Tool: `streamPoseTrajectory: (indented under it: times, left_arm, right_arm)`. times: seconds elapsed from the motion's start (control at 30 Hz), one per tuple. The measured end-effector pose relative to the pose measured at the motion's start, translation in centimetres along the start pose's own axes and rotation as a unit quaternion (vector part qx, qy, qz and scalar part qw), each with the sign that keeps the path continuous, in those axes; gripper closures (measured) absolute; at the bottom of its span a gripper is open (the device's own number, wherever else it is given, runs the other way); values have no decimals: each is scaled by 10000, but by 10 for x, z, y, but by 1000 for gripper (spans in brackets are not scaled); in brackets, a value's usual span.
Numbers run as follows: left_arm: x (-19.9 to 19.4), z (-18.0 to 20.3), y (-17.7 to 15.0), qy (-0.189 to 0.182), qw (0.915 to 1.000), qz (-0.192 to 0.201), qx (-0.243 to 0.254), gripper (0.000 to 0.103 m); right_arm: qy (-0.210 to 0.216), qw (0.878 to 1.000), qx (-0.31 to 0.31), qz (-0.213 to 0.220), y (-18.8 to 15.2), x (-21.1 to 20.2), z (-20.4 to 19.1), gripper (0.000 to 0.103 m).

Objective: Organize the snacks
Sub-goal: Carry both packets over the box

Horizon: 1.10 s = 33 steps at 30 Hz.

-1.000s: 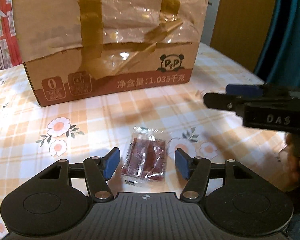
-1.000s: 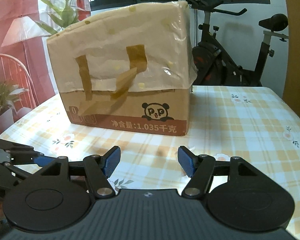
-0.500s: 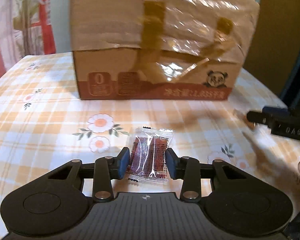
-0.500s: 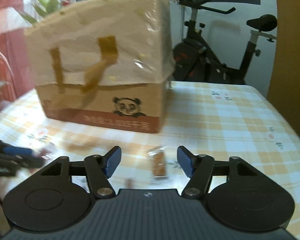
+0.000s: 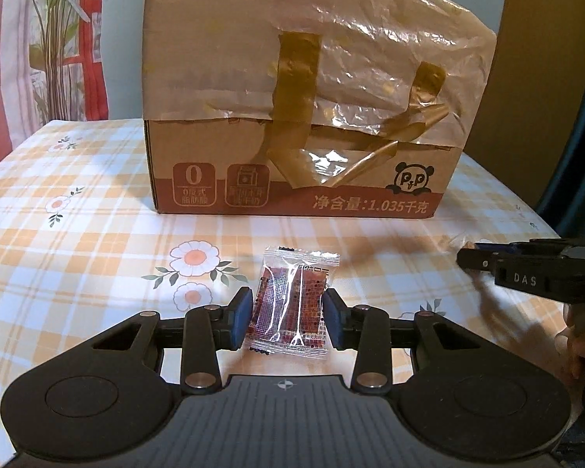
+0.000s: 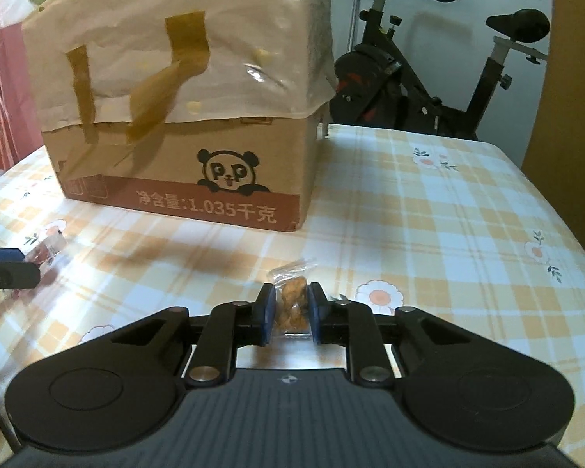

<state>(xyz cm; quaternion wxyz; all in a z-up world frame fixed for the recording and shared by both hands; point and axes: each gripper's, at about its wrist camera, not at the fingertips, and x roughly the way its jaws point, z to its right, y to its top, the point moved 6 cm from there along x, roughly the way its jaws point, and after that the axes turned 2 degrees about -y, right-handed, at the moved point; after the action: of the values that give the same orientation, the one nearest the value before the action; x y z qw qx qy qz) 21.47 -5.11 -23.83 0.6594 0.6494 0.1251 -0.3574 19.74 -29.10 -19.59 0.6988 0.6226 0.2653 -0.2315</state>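
Observation:
My left gripper (image 5: 288, 321) is shut on a clear packet of dark red snack (image 5: 292, 304), its blue pads pressing both sides just above the checked tablecloth (image 5: 97, 257). My right gripper (image 6: 290, 314) is shut on a small clear packet of golden-brown snack (image 6: 292, 300), low over the cloth. The right gripper also shows at the right of the left wrist view (image 5: 526, 273). The left gripper's tip and red packet show at the left edge of the right wrist view (image 6: 39, 253).
A tall cardboard box (image 5: 300, 117) with a panda logo, covered in taped plastic film, stands behind both grippers; it also shows in the right wrist view (image 6: 183, 117). An exercise bike (image 6: 429, 70) stands past the table's far edge. A plant (image 5: 54, 39) is at the left.
Both grippers have closed: the left on the red packet, the right on the golden-brown packet. The right gripper moved right toward its packet first.

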Motion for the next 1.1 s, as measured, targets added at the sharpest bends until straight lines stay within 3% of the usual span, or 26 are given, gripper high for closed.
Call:
streamPoseTrajectory:
  times: [0.2, 0.53, 0.7, 0.97, 1.1]
  left_arm:
    - [-3, -1, 1, 15, 10000, 50, -20, 62]
    - [-16, 0, 16, 7, 9996, 273, 25, 62]
    - [-36, 1, 51, 1, 9974, 690, 208, 62]
    - [-80, 4, 131, -14, 9859, 1603, 469, 61]
    - [-88, 6, 167, -77, 9815, 1843, 514, 61]
  right_arm:
    - [461, 9986, -138, 198, 11, -12, -23, 84]
    - [843, 9946, -181, 571, 23, -34, -46, 84]
    - [939, 9915, -119, 894, 45, -51, -51, 84]
    - [1148, 9762, -260, 1823, 115, -91, -60, 84]
    - [1238, 9666, -416, 2203, 151, -104, -67, 84]
